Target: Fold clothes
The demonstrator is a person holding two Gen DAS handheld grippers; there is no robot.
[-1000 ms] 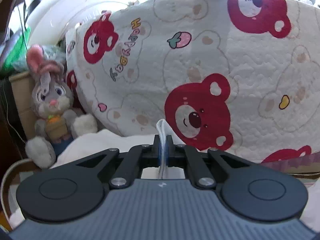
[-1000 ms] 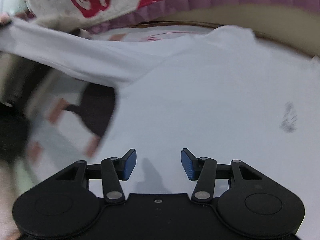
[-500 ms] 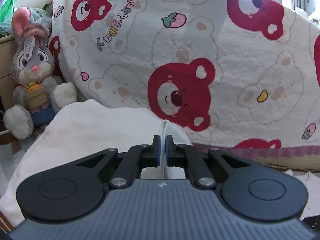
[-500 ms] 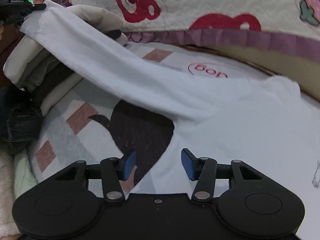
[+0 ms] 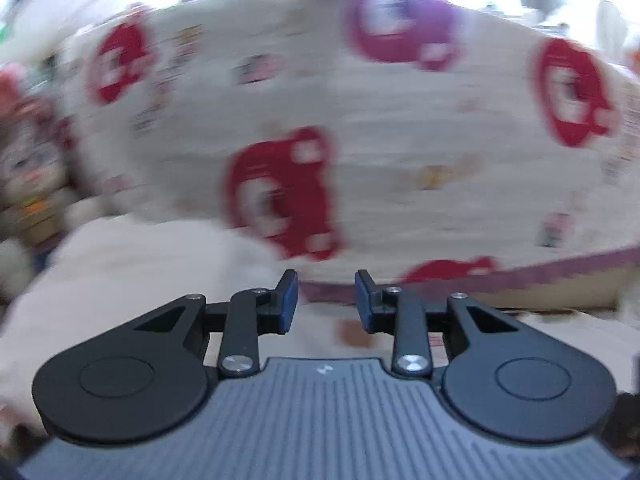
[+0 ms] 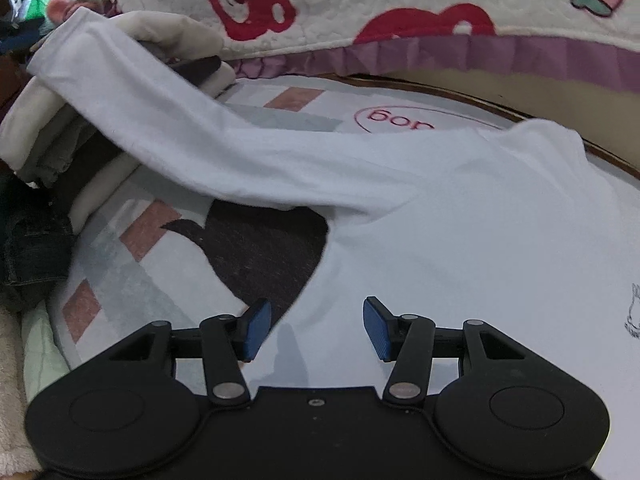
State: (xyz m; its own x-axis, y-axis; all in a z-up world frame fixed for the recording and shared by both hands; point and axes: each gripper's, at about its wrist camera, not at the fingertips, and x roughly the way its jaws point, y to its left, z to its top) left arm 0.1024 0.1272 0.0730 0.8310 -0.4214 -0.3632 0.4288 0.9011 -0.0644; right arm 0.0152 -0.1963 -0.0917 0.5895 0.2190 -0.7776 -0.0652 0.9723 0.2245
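- Sleeve (image 6: 168, 120) of a pale white long-sleeved cotton shirt (image 6: 460, 220) stretches from the shirt's body up to the left, its cuff end draped over a stack of folded clothes (image 6: 60, 152) in cream, grey and dark tones.
- The shirt's body lies flat on a patterned bed sheet (image 6: 132, 268) with pink blocks, grey bands and a dark brown shape; a small line drawing shows at the shirt's right edge.
- The right hand-held gripper (image 6: 316, 328) hovers over the shirt's lower left edge, angled downward, its blue pads (image 6: 256, 328) spread wide with nothing pinched between them.
- The left hand-held gripper (image 5: 326, 300) is opening its jaws; only a clear gap shows between its blue pads (image 5: 289, 300), with no cloth in it.
- The left wrist view is heavily blurred; ahead of that gripper lies a cream folded garment (image 5: 132, 276), but I cannot tell whether it touches anything.
- Behind the bed rises a white quilted blanket printed with red bears (image 6: 360, 12), edged in a purple ruffle (image 6: 500, 56).
- A grey plush rabbit (image 5: 28, 184) sits at the far left of the left wrist view, beside the blanket.
- Dark denim (image 6: 32, 248) lies bunched at the left edge of the right wrist view, just below the stack.
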